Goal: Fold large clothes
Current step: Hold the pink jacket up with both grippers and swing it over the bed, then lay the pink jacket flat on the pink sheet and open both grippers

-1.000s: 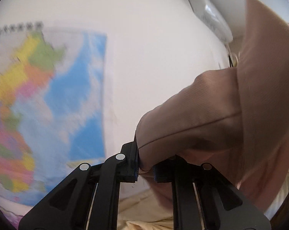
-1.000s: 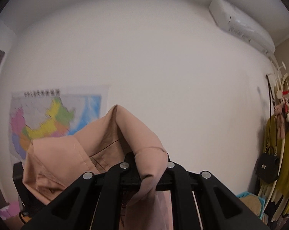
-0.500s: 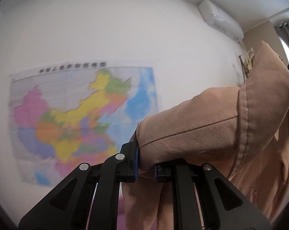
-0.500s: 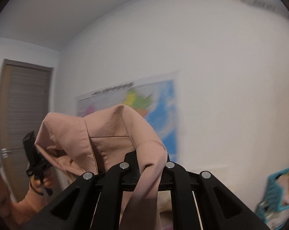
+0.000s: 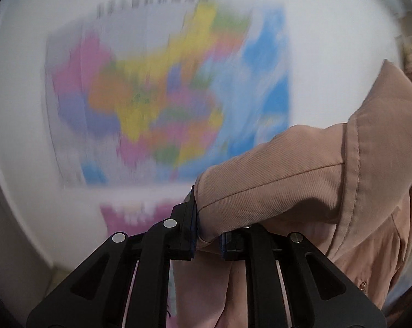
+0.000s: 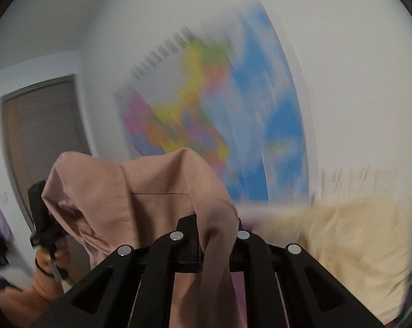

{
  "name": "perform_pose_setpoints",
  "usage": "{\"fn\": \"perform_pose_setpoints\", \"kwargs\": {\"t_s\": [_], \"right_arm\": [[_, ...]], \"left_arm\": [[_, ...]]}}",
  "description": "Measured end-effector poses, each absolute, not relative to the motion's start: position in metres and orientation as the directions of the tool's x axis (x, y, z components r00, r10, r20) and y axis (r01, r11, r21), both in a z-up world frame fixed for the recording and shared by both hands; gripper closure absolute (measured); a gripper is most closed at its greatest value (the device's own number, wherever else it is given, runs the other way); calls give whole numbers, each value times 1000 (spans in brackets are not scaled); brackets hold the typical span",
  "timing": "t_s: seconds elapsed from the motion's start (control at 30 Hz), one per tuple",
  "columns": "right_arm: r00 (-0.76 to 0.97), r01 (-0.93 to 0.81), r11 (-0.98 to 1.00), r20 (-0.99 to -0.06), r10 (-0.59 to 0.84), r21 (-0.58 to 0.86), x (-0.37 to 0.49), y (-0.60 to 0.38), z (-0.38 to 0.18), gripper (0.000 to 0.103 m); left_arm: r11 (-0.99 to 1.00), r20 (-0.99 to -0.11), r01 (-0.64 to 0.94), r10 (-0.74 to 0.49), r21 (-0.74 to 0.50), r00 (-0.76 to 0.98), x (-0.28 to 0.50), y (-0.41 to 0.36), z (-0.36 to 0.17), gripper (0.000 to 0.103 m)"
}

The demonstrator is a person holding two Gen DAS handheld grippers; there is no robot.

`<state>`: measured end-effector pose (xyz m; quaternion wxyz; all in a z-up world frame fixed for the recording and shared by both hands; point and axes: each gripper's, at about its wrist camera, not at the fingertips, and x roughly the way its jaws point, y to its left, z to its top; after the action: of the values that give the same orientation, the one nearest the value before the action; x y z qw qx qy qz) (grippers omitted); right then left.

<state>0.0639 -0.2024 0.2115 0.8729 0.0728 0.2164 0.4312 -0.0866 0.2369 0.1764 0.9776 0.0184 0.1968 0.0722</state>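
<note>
A large dusty-pink garment (image 5: 301, 188) hangs in the air between both grippers. My left gripper (image 5: 208, 235) is shut on a seamed edge of it, and the cloth drapes to the right and down over the right finger. In the right wrist view the same pink garment (image 6: 151, 199) bunches over my right gripper (image 6: 216, 235), which is shut on a fold that trails down between the fingers. The other hand-held gripper (image 6: 42, 218) and a person's hand in an orange sleeve (image 6: 46, 276) show at the lower left.
A blurred colourful wall map (image 5: 162, 104) fills the white wall ahead; the wall map (image 6: 214, 114) also appears in the right view. A brown door (image 6: 42, 136) stands at the left. A pale yellow bedsheet (image 6: 342, 246) lies at the lower right.
Both views have swung downward and sideways with heavy blur. The map now fills the frames and the yellow bedsheet has come into the right view. Both grips on the garment are unchanged.
</note>
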Motion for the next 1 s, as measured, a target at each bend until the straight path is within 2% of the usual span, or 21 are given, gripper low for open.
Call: {"fn": "perform_pose_setpoints", "kwargs": {"t_s": [0.13,0.27,0.37,0.5,0.6,0.63,0.7,0.73,0.77,0.8,0.83,0.87,0.9,1.0], "right_arm": [[476,-618,700,-539,695,357,147,-146,107,95],[426,-504,786,-688,587,358,203,-114,22,95],[373,-460,786,-713,593,413,226,-111,-6,95],[394,-482,790,-712,581,379,234,-109,10,95],[410,-455,791,-693,593,409,257,-113,6,95],[402,-438,791,-695,597,427,264,-112,2,95],[369,-435,794,-721,587,424,277,-104,-7,93],[351,-449,795,-737,577,409,276,-101,-7,90],[343,-464,787,-737,582,406,273,-101,-4,81],[343,-480,779,-731,589,403,269,-102,1,71],[357,-504,771,-720,595,388,260,-107,11,63],[390,-510,784,-716,578,354,252,-113,20,40],[444,-510,808,-714,542,297,241,-121,31,27],[493,-534,811,-690,530,241,218,-148,51,26]], "left_arm": [[978,-620,-206,188,44,762,6,273,75,90],[968,-749,-249,195,41,634,62,296,-2,90],[965,-784,-262,154,-11,601,95,317,-22,90],[971,-791,-238,129,-22,598,115,326,-17,90],[965,-804,-258,118,-46,583,136,340,-21,90],[964,-818,-259,98,-64,567,141,342,-28,88],[959,-860,-277,89,-62,502,155,345,-48,78],[955,-869,-292,94,-60,486,158,348,-54,73],[953,-873,-297,93,-61,479,160,351,-60,62],[952,-870,-301,97,-61,483,158,353,-61,44],[948,-858,-309,101,-70,503,153,357,-59,36],[948,-837,-305,95,-90,540,146,361,-52,30],[950,-821,-297,89,-101,564,141,363,-48,29],[957,-774,-266,81,-115,627,115,367,-26,24]]}}
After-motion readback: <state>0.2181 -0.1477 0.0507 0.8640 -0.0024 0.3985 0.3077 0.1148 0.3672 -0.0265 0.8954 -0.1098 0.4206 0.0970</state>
